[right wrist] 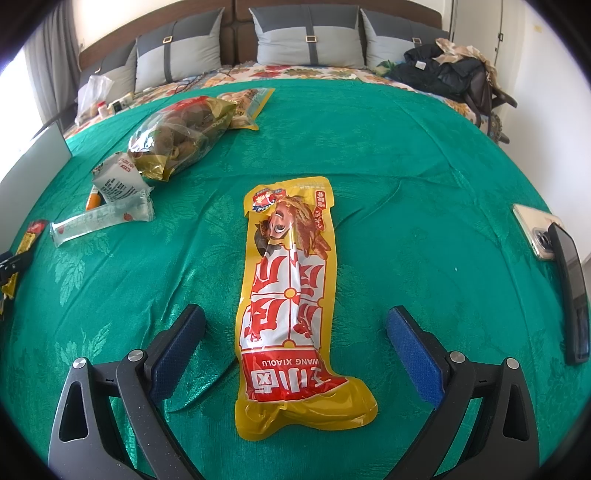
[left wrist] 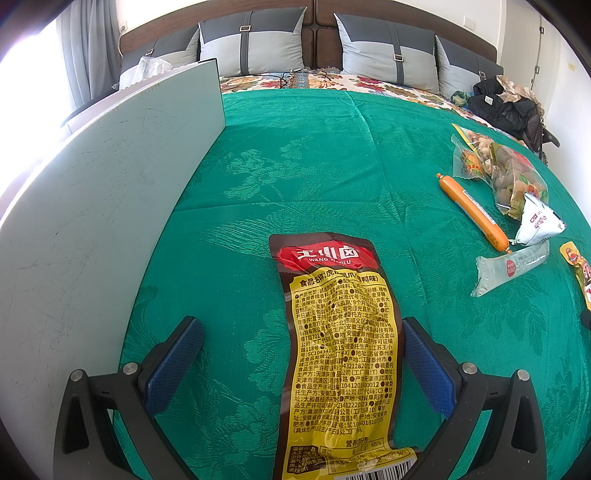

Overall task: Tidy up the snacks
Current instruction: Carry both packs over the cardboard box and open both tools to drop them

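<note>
Green brocade bedspread [left wrist: 314, 155] fills both views, and each hand-held gripper hangs low over it with its jaws spread wide. Left hand-held gripper [left wrist: 303, 360] first: blue pads apart, nothing clamped, and a brown-and-yellow snack pouch [left wrist: 340, 354] lies flat between the fingers, printed back up, red logo at the far end, barcode at the near edge; whether the pads touch it I cannot tell. To its left a white board [left wrist: 110, 192] stands on edge along the bed. Off to the right sits the loose pile: an orange sausage stick [left wrist: 471, 212], a clear bag of wrapped sweets [left wrist: 517, 173] beyond it, a small white triangular pack [left wrist: 537, 221] just beside the sausage's near end, and a clear sleeve packet [left wrist: 509, 267] closer in. Over to the right hand-held gripper [right wrist: 295, 345]: also open, holding nothing, with a yellow-and-red snack pouch [right wrist: 291, 306] lying face up lengthwise between its fingers, cartoon figure at the far end. Far right, a phone [right wrist: 537, 232] rests on the bedspread with a dark flat device [right wrist: 570, 291] overlapping its near end. Grey pillows [right wrist: 306, 35] line the headboard.
</note>
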Demonstrator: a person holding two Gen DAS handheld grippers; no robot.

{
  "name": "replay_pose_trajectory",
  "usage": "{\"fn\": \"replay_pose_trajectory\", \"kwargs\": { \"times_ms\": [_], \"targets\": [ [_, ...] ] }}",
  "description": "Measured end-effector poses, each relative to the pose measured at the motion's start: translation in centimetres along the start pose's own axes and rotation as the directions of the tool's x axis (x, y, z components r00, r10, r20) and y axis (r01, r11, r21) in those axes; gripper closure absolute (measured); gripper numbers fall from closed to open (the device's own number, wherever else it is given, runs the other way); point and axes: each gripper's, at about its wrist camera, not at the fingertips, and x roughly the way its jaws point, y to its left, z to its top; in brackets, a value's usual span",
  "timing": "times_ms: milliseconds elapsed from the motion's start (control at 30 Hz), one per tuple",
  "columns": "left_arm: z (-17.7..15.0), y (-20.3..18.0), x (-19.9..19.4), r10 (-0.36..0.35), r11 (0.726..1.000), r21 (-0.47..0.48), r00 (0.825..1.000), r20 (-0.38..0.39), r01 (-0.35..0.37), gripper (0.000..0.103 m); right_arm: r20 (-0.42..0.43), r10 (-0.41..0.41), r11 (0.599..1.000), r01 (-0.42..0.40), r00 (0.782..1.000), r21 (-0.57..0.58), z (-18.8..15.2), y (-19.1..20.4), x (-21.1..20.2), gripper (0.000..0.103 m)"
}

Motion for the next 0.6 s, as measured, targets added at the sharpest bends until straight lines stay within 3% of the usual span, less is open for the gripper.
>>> {"fn": "replay_pose_trajectory", "kwargs": {
  "times_ms": [267, 333, 400, 500, 600],
  "targets": [
    [0.0, 0.1, 0.0, -0.002, 1.000, 0.003, 1.000, -0.002, 0.002, 0.000, 0.000, 0.006, 1.000, -0.006, 1.000, 0.003, 0.1, -0.1, 0.2, 0.002],
    [0.5, -0.1, 0.2, -0.011, 1.000, 0.017, 0.999, -0.044, 0.012, 0.000, -0.019, 0.034, 0.999, -0.034, 0.999, -0.008, 0.4, -0.4, 0.3, 0.002],
    [1.4, -0.1, 0.7, -0.028, 0.998, 0.049, 0.990, -0.136, 0.035, 0.000, -0.097, 0.092, 0.996, -0.091, 0.991, 0.012, 1.6, -1.2, 0.7, 0.003],
    [2.3, -0.5, 1.1, -0.033, 0.996, 0.078, 0.970, -0.242, 0.054, 0.000, -0.238, 0.177, 0.981, -0.151, 0.955, 0.123, 3.6, -2.5, 1.5, 0.004],
    [2.6, -0.9, 1.1, -0.034, 0.993, 0.096, 0.952, -0.304, 0.066, 0.003, -0.373, 0.098, 0.995, -0.103, 0.923, 0.006, 4.9, -0.3, 3.0, 0.007]
  ]
}}
